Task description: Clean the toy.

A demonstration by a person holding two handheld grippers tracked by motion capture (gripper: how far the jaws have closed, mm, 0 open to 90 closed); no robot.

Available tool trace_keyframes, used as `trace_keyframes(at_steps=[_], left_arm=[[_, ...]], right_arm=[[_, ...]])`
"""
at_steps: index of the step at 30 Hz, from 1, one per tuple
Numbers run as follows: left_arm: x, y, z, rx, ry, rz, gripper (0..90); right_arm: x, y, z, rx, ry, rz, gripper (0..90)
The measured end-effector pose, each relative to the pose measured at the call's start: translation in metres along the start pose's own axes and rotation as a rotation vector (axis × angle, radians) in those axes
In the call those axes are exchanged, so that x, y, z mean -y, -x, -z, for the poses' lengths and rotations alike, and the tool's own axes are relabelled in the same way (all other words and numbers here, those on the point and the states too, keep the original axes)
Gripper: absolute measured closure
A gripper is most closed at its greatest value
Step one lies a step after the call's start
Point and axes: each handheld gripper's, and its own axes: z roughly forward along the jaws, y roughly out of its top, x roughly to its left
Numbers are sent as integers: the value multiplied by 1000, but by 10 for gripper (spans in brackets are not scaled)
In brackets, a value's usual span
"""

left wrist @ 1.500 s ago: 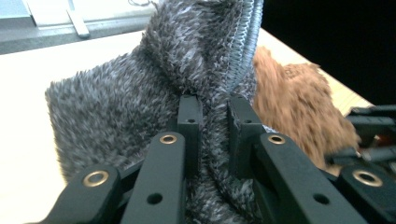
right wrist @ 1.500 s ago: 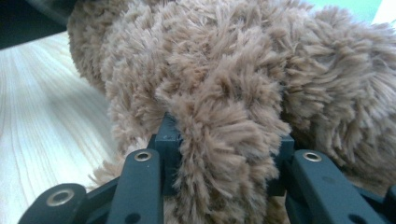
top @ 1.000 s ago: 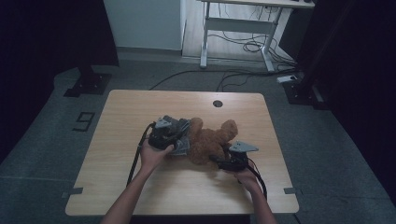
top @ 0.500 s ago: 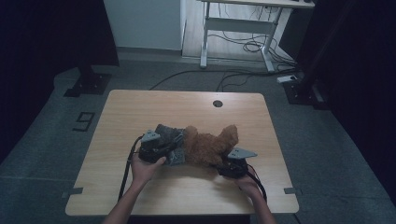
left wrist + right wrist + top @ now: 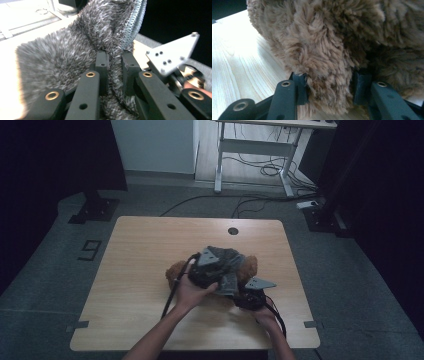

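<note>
Grey fleece [image 5: 227, 265] drapes over brown bear [image 5: 248, 266].

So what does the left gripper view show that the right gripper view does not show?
Left gripper view: a grey fuzzy cloth with a stitched edge, pinched between the left gripper jaws, and the other gripper's grey plate beside it.

Right gripper view: a brown plush toy, one thick part of it between the right gripper jaws, which have just been closing on it.

Both: black jaws around something furry, and the light wooden table.
</note>
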Motion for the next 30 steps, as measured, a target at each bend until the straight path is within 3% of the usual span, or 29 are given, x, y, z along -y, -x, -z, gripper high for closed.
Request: trace_keyframes(at_steps=[4, 7, 11, 18, 21, 30], left_arm=[[2, 1, -42, -46, -110, -14, 780], [8, 3, -48, -74, -131, -57, 782], [12, 0, -36, -130, -146, -88, 785], [36, -36, -6, -188, -134, -24, 788], [48, -52, 7, -169, -104, 25, 790], [52, -63, 35, -165, -50, 62, 787]], right_arm=[[1, 1, 0, 0, -3, -2, 582], [2, 2, -1, 5, -17, -12, 584], [2, 1, -1, 7, -17, -7, 586], [4, 1, -1, 1, -19, -2, 587], [5, 3, -2, -10, -15, -12, 586], [6, 4, -3, -19, -15, -29, 587]])
